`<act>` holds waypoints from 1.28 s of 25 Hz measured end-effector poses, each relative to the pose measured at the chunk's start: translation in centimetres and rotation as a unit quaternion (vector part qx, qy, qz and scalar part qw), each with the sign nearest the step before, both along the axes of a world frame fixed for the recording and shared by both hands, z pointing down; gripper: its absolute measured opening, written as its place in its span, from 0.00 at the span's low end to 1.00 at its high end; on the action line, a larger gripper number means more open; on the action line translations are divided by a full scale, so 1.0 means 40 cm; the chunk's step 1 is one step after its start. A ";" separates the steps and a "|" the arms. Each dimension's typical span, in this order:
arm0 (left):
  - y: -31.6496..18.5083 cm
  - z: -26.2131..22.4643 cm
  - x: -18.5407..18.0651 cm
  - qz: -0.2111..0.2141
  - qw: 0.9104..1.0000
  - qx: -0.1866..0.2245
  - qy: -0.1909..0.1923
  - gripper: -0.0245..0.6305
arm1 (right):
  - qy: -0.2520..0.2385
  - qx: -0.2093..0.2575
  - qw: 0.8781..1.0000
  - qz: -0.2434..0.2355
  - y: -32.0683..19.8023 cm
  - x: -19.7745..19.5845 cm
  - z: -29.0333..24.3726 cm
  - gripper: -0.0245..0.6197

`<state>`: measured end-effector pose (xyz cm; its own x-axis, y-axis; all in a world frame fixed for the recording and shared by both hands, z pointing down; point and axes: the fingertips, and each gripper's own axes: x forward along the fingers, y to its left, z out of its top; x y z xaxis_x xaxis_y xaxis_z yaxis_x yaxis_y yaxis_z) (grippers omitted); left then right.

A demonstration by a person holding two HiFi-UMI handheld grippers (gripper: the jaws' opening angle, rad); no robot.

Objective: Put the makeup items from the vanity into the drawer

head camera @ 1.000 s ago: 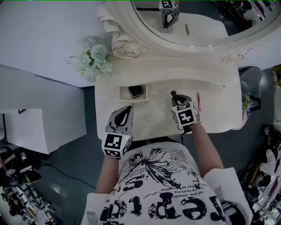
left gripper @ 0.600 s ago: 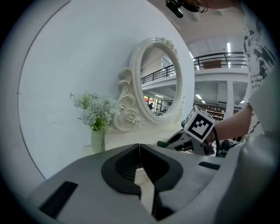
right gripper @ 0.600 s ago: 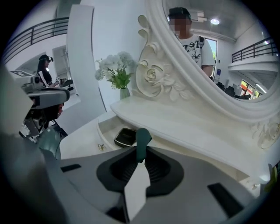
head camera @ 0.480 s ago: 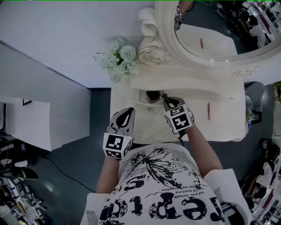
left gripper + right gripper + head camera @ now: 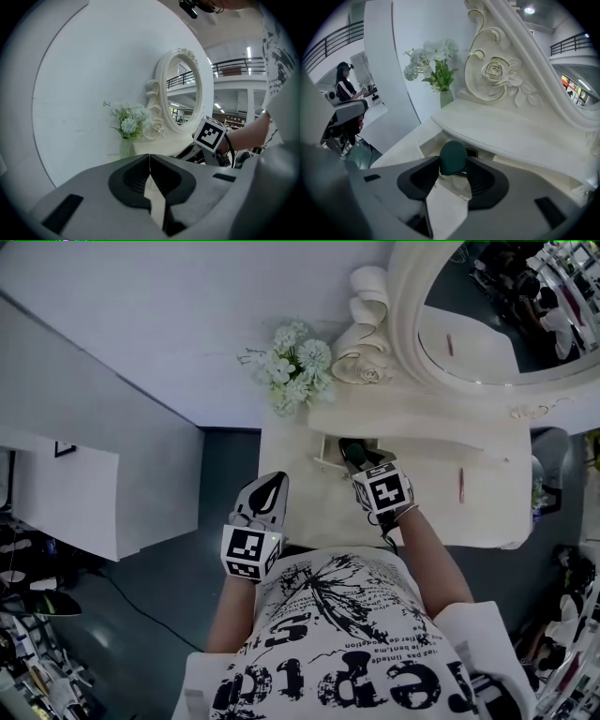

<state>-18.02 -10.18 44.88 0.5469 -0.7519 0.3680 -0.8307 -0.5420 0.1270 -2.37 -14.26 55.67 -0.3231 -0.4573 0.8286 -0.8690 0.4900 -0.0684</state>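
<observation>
Head view: the right tongs [image 5: 357, 458] are seen just left of the frame's centre, tipped steeply down over the small open drawer [image 5: 323, 462]. A dark green sponge [image 5: 350, 449] is carried at their tips. In the right gripper view their jaws have just been opening, with the sponge between them. Both pads appear to touch it, so the grip is judged light rather than gone. A dark flat case [image 5: 472, 152] can be seen lying in the drawer behind the sponge.

Several things could go wrong from here:
- The sponge looks soft and light, so it might cling to one pad, be carried back out and be dropped on the tabletop [image 5: 431, 507].
- The drawer is small and its rim lies close under the tips, so the sponge could bounce or roll over the rim.
- A pink pencil [image 5: 460, 486] is left at the right of the tabletop, well apart from the drawer, so the task is judged unfinished.

The right forearm is stretched from the lower centre up to the drawer. The left tongs [image 5: 274, 482] are held at the table's near left edge, pointed up the frame, closed on nothing.
</observation>
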 end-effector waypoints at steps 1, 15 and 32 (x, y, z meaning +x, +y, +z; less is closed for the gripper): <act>-0.001 0.002 -0.006 0.002 1.000 0.000 0.001 0.07 | 0.000 0.002 1.000 0.009 -0.004 0.002 0.000 0.32; -0.019 0.002 0.007 0.045 0.999 0.009 0.009 0.07 | 0.003 0.043 0.996 0.083 0.017 0.062 -0.036 0.45; 0.026 0.002 0.476 0.134 0.991 0.002 0.000 0.07 | -0.001 0.030 0.983 0.183 0.170 0.580 -0.027 0.44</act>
